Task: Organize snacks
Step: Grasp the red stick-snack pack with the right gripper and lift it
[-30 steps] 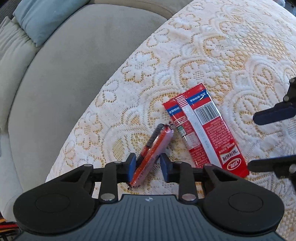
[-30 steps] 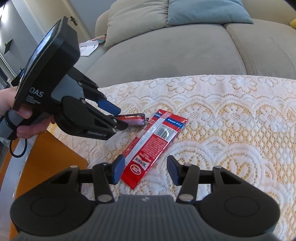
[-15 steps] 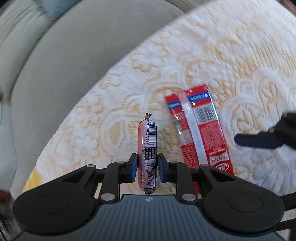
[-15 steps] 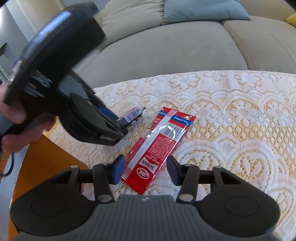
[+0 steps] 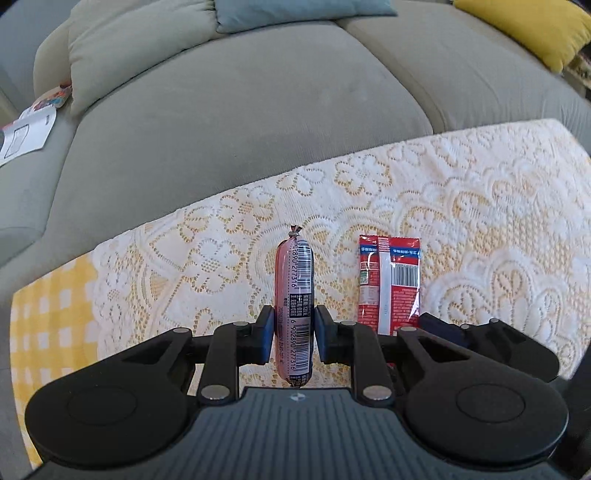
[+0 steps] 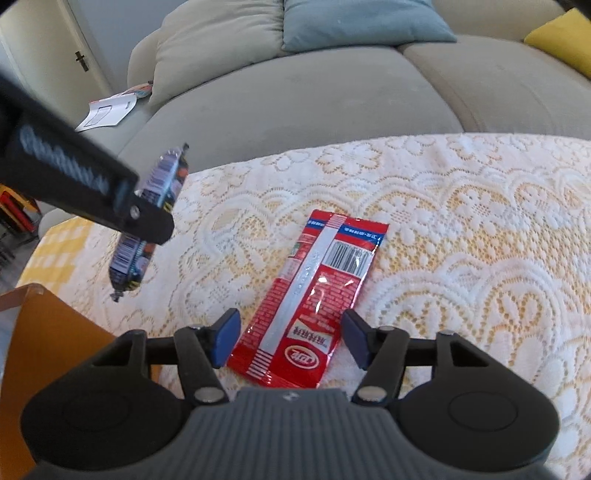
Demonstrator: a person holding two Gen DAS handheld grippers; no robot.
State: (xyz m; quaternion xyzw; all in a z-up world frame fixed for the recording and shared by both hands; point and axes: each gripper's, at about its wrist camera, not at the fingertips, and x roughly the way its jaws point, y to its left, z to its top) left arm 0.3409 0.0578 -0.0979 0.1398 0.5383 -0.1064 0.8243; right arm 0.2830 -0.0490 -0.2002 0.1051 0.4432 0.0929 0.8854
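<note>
1. my left hand-held gripper (image 5: 293,338) is clenched on the sausage stick (image 5: 294,310), its blue pads pressing both sides of the casing just below the middle.
2. the sausage stick runs straight out along the fingers, knotted tip pointing away from me, barcode label facing up; in the right wrist view it hangs (image 6: 147,218) clear above the lace cloth, touching nothing but my left pads.
3. my right hand-held gripper (image 6: 290,341) is released; its jaws have just been opening wider, and the near end of the red snack packet (image 6: 314,302) lies between the blue fingertips (image 6: 225,334), with neither pad pressing it.
4. the red snack packet lies flat on the lace cloth (image 6: 461,236), back side up with seam and barcode showing, its far end angled away to the right of my right hand-held gripper. from the left hand-held gripper it sits (image 5: 388,280) just to the right of the sausage stick, apart from it.
5. the lace cloth covers the worktop (image 6: 51,354), whose bare orange corner shows at the near left of my right hand-held gripper; a yellow checked cloth (image 5: 48,317) shows under the lace at the left.
6. beyond the worktop's far edge stands a grey sofa (image 5: 240,110) with a blue cushion (image 6: 354,22), a yellow cushion (image 5: 524,26), and a leaflet (image 6: 107,110) at its left end.
</note>
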